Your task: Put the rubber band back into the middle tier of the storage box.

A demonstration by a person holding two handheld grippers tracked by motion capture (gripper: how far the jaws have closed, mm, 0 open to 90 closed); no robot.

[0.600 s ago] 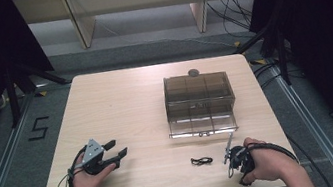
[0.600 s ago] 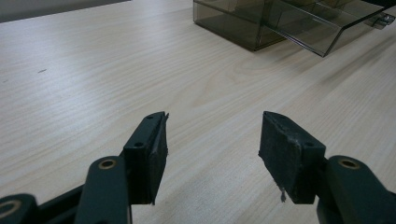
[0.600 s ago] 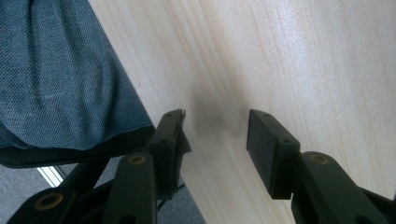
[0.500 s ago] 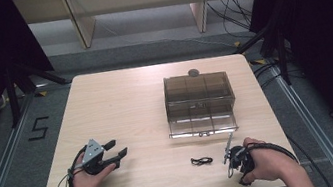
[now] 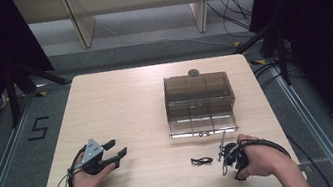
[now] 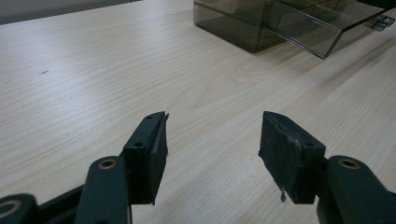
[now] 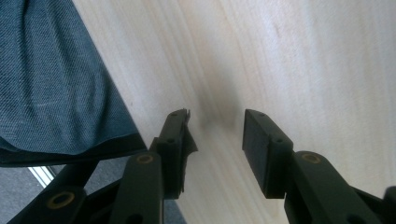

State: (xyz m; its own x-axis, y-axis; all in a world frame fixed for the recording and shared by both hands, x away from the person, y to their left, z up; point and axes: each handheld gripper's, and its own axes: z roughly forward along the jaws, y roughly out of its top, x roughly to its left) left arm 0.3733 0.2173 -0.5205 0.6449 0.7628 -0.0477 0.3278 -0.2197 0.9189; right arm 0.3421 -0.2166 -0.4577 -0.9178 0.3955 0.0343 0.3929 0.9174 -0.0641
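nothing on the table had moved since the earlier frames; both hands lay as before. left gripper rested near the front left with jaws spread, empty. right gripper stood by the front edge, jaws apart, also empty. a small black loop lay just beside it, in front of the smoky plastic box. it looked light, thin and limp, best pinched across its middle.

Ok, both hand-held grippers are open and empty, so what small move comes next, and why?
Probably swing the right hand-held gripper left and down over the small black item. It lies loose on the table beside that gripper, in front of the smoky plastic organizer box, whose drawer looks pulled out.
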